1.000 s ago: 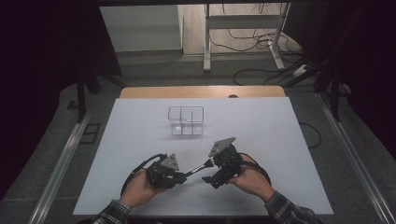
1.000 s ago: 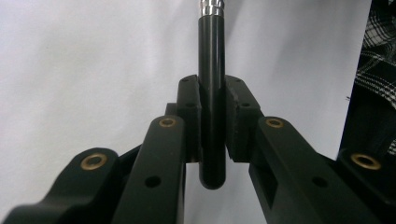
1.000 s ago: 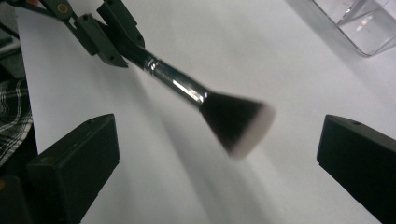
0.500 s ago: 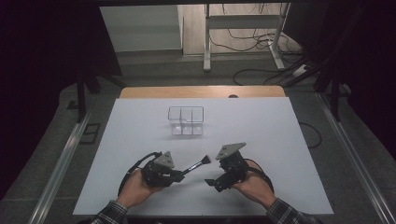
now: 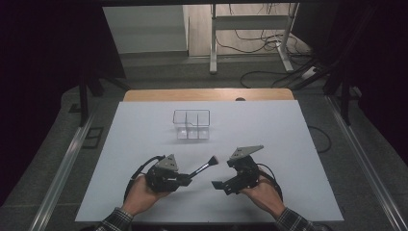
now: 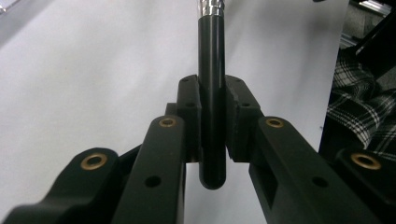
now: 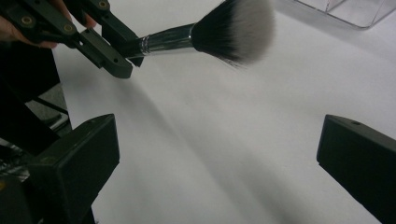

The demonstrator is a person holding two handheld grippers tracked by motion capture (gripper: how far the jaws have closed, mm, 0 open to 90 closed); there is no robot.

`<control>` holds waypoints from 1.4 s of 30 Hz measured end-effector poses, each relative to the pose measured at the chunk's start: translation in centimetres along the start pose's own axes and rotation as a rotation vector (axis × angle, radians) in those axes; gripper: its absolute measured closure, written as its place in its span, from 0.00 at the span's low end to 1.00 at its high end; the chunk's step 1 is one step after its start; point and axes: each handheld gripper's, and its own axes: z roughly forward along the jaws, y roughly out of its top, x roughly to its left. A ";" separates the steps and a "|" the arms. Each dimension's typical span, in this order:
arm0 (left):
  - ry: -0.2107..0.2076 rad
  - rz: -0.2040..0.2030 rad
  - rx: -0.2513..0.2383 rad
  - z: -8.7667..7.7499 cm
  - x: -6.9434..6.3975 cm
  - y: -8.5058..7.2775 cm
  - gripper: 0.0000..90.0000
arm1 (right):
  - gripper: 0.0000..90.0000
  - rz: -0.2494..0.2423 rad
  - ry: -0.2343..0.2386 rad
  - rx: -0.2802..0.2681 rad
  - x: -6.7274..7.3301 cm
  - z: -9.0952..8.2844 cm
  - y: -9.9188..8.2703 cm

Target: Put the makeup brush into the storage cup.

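A makeup brush (image 5: pixel 204 166) with a black handle, silver collar and dark, pale-tipped bristles is clamped by its handle in my left gripper (image 5: pixel 189 178), low on the white table. In the left gripper view both pads press the black handle (image 6: pixel 212 84), so the left gripper (image 6: pixel 212 112) is shut on it. The right gripper (image 5: pixel 220 185) stands just right of the brush, jaws wide apart and holding nothing. In the right gripper view the brush head (image 7: pixel 238 30) hangs ahead and above my right gripper (image 7: pixel 219 158); the left gripper (image 7: pixel 109 51) holds it from the upper left.
A clear plastic organiser with compartments (image 5: pixel 192 124) stands on the white table (image 5: pixel 288 144) beyond both grippers; its corner (image 7: pixel 348 11) appears at the upper right of the right gripper view. A wooden strip (image 5: pixel 207 95) edges the table's far side, with cables on the floor behind.
The right gripper has drawn back a little to the right and toward the near edge, away from the brush head. The left gripper and brush have stayed put.
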 end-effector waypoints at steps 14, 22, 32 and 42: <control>-0.010 -0.006 -0.058 0.0 -0.7 0.4 0.87 | 0.00 0.043 0.020 -0.030 1.0 0.0 0.3; -0.012 0.004 -0.081 0.2 -1.3 0.7 0.87 | 0.07 0.091 0.061 -0.071 1.2 0.0 0.6; -0.024 0.009 -0.092 0.8 -1.5 1.0 0.87 | 0.23 0.131 0.080 -0.116 1.1 0.0 0.8; -0.031 0.021 -0.086 1.1 -1.7 1.0 0.87 | 0.41 0.152 0.090 -0.155 1.2 -0.1 1.0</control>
